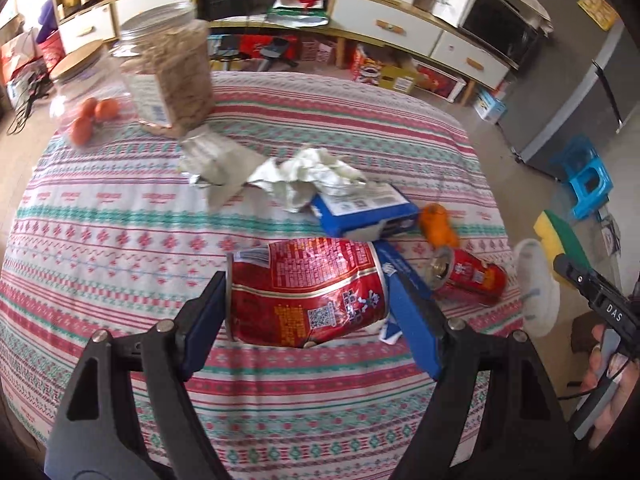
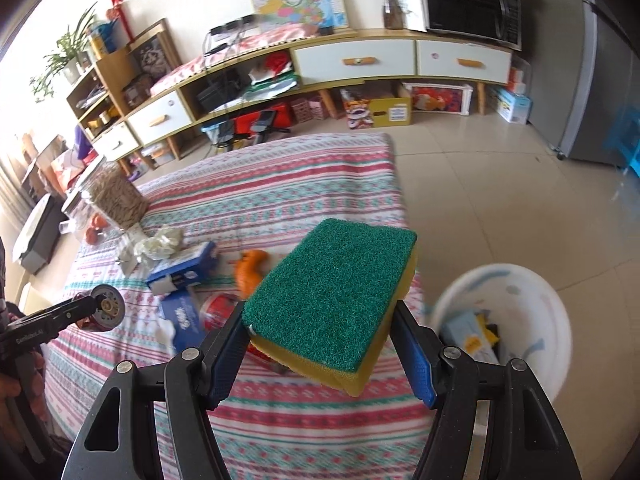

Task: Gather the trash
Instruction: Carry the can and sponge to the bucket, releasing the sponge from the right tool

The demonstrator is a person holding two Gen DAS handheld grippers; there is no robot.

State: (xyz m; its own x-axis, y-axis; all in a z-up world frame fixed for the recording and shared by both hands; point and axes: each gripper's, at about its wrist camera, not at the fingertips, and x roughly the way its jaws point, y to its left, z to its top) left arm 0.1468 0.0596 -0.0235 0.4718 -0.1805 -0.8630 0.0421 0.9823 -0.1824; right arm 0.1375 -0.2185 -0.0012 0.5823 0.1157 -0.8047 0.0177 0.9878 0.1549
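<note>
Left gripper [image 1: 308, 300]: clamped a dented red can [image 1: 306, 294] above the near part of the striped tablecloth [image 1: 120, 240].
Right gripper [image 2: 320, 344]: clamped a green-yellow sponge [image 2: 334, 300].
Right wrist view only: white bin [image 2: 532, 280] interior showed, on the floor right of the table.
Left wrist view only: second red can [image 1: 470, 278] lay right.

Glossy metal can [image 1: 306, 292]; rough sponge [image 2: 334, 292]

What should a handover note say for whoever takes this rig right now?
Left gripper: shut on a dented red can, lifted above the table.
Right gripper: shut on a green-and-yellow sponge, near the white bin.
Done: bin already holds some trash.
Left: drop both, then the second red can, blue cartons, crumpled tissue, orange peel.
</note>
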